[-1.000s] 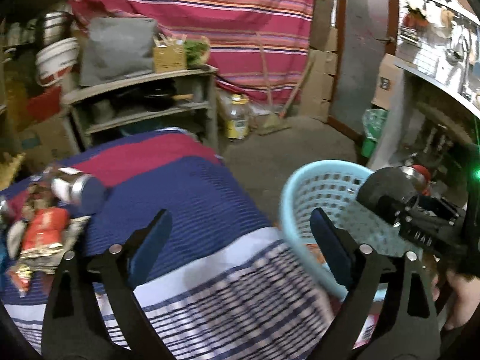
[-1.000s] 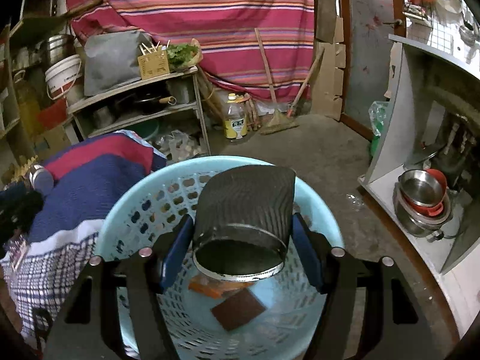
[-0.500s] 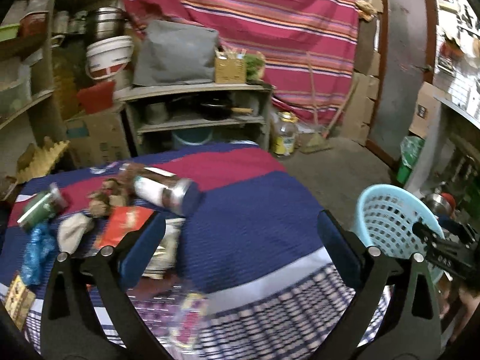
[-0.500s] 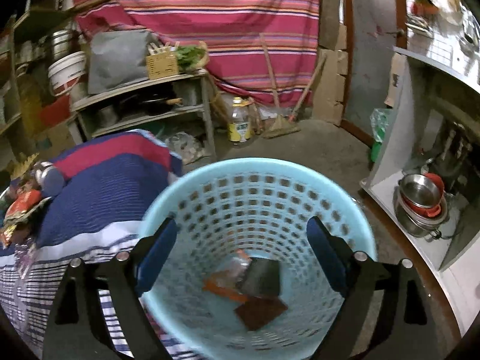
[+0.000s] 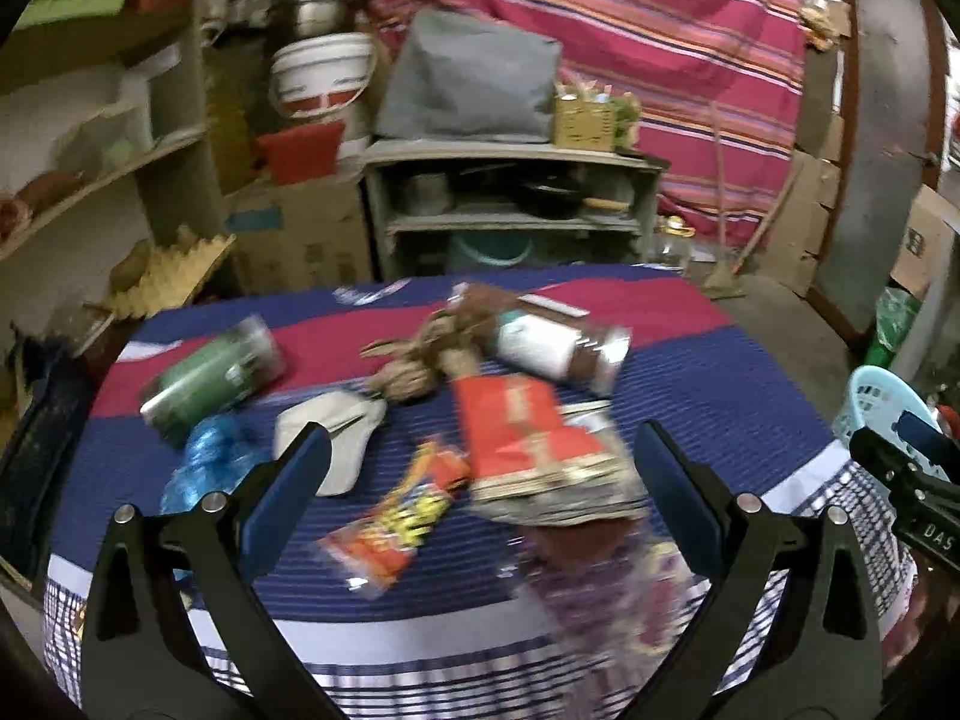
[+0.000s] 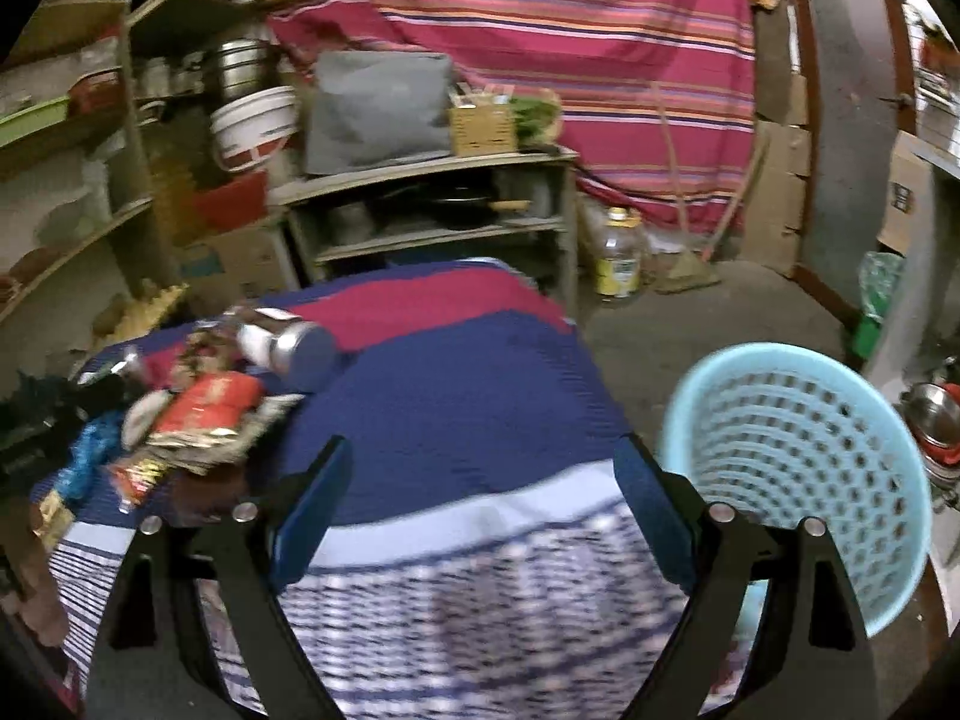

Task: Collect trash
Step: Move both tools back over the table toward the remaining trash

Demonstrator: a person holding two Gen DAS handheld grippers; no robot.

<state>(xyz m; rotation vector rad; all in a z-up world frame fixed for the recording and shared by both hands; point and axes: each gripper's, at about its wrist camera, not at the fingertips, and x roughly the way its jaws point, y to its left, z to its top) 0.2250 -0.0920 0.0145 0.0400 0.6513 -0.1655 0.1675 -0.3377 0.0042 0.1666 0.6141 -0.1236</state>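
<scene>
A: How does the left gripper [image 5: 480,480] stand?

B: Its jaws are spread as wide as they go, and nothing sits between the blue pads [image 5: 288,483]. It hangs above the litter on the striped cloth [image 5: 720,372], touching none of it.

A: What lies under it?

B: A red packet [image 5: 516,432] on top of a crumpled foil wrapper, with an orange and yellow snack wrapper [image 5: 396,525] just beside it toward the camera. A white scrap [image 5: 336,438] and a blue crinkled bag [image 5: 210,468] are to the left, and a green can [image 5: 210,378] lies on its side behind them. A brown jar with a white label [image 5: 558,348] lies on its side at the back, next to a brown paper wad [image 5: 414,372]. All of it is blurred.

A: And the right gripper [image 6: 480,510]?

B: Wide apart too, and empty. It hangs over a bare stretch of the cloth near the table's front edge; the trash pile [image 6: 204,414] is off to its left, well apart from its fingers.

A: Where is the basket?

B: The light blue basket [image 6: 798,456] stands on the floor just right of the table, beside the right gripper's right finger. Whether they touch cannot be told. In the left wrist view only its rim shows at the far right.
</scene>
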